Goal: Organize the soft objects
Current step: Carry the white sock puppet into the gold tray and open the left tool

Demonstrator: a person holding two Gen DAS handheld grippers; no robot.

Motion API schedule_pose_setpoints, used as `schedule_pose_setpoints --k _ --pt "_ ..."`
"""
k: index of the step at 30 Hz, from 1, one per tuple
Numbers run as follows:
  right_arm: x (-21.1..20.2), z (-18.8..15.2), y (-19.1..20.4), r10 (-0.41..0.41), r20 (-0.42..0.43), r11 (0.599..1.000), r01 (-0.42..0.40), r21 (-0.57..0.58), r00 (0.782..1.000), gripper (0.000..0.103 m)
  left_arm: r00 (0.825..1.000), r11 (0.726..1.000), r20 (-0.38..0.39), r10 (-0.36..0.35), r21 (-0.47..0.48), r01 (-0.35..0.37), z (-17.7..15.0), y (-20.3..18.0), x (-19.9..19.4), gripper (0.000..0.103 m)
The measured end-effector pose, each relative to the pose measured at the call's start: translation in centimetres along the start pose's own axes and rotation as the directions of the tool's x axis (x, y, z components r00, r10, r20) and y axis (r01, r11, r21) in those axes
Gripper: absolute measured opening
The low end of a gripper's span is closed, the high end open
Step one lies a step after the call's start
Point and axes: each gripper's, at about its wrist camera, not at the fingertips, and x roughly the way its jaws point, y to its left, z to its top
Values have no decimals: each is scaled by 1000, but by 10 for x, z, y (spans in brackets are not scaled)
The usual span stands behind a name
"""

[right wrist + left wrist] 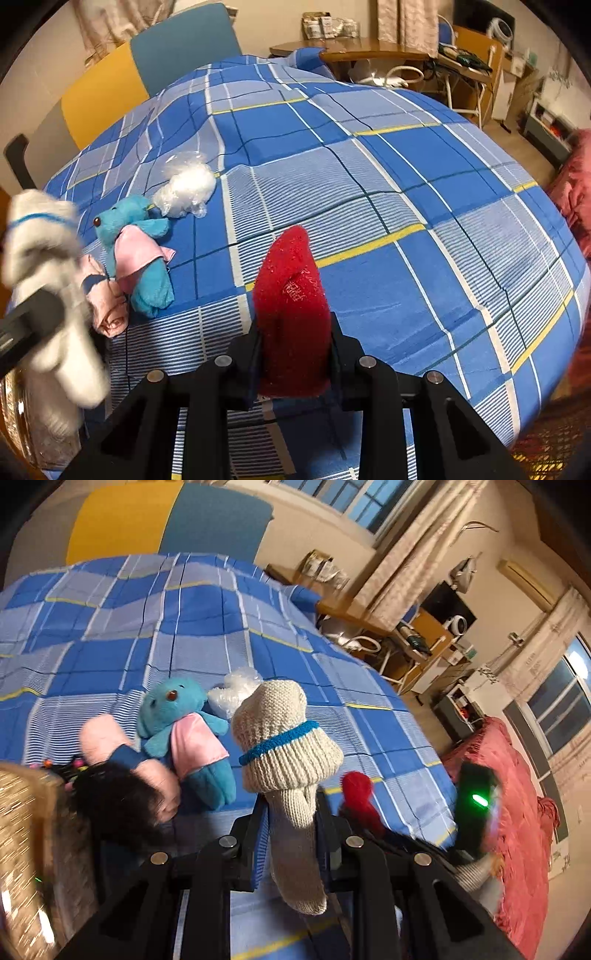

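Both your grippers loaded, above the bed (369, 184).
L gripper (291, 812) fingers pinch the cream knit mitten (284, 746); R gripper (293, 332) fingers pinch a red sock (291, 306). Blue plush (136, 254) & bagged white stuffing (188, 188) lie on the bed w/ a pink toy (107, 738).

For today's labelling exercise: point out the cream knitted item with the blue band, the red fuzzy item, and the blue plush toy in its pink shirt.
cream knitted item (284, 734): left wrist view, ribbed body.
red fuzzy item (291, 306): right wrist view, middle.
blue plush toy (118, 221): right wrist view, head.
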Motion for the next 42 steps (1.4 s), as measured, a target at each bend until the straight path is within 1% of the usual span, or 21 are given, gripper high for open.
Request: schedule_pose_setpoints --k 3,6,7,10,12,16,19,25,29,31,36,40,42 --pt "-2 -1 7 -9 16 999 9 -40 1000 30 999 999 6 -39 18 39 -9 -1 -30 21" --pt "-3 -2 11 -15 27 998 17 -62 1000 30 998 997 30 -52 59 50 -17 1 -64 21" --pt "-3 -2 13 -17 29 997 19 -70 999 30 998 997 32 -54 59 52 -18 4 -70 21" --pt "-3 -3 17 -31 37 995 34 -93 999 30 997 997 35 -62 49 60 -23 19 -93 21" --pt "-4 -4 20 -37 47 993 42 -111 998 30 997 998 51 -57 40 55 -26 30 -109 21" --pt "-8 -6 31 -60 86 982 74 -171 995 30 995 998 81 -57 29 55 -29 51 -136 21" --pt "-11 -7 39 -59 110 973 82 -214 992 30 994 999 102 -45 31 42 -32 68 -154 21" --pt "-17 -9 45 -50 144 966 84 -243 988 30 992 1000 128 -2 6 1 -39 112 -189 21" --pt "-16 -10 47 -52 144 966 86 -245 988 30 990 998 136 38 -49 -31 -46 153 -209 21" --pt "-17 -10 47 -51 149 966 87 -243 988 30 989 996 132 71 -66 -63 -49 170 -214 21" --pt "-25 -10 49 -43 193 966 90 -243 980 30 984 981 85 153 -136 -141 -66 225 -223 21" --pt "-38 -10 53 18 248 966 47 -253 969 30 979 962 45 199 -197 -187 -84 269 -229 21" --pt "-44 -11 56 35 273 965 39 -259 961 30 975 951 22 221 -226 -211 -95 291 -231 21"
